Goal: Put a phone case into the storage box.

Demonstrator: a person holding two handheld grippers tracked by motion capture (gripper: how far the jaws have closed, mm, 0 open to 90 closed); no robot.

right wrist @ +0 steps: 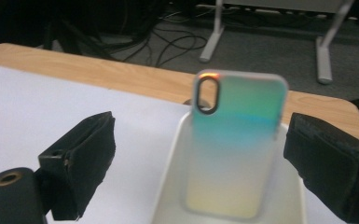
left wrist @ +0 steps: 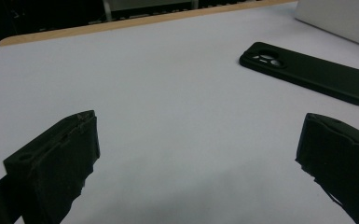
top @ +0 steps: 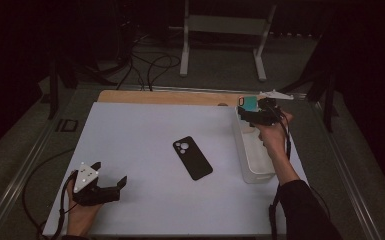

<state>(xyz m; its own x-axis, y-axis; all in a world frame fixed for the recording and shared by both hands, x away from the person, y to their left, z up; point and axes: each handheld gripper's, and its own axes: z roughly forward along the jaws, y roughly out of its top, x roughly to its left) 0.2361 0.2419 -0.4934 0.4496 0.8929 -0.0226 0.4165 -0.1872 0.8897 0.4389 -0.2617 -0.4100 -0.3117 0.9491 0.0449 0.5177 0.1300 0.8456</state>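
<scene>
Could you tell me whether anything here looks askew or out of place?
The iridescent phone case stands propped on end in the white bin, poking above its rim, between the open right gripper's jaws; the black phone case lies flat.

Dim surroundings (soft close-up blur)

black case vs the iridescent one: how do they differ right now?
Colour: the black phone case is matte black; the iridescent phone case shimmers teal to yellow with a pale rim.
Pose: the black phone case lies flat; the iridescent phone case stands on end, leaning.
Place: the black phone case is mid-mat, the iridescent phone case in the white bin, between the right claw's open jaws.
Both show a camera cutout.
</scene>
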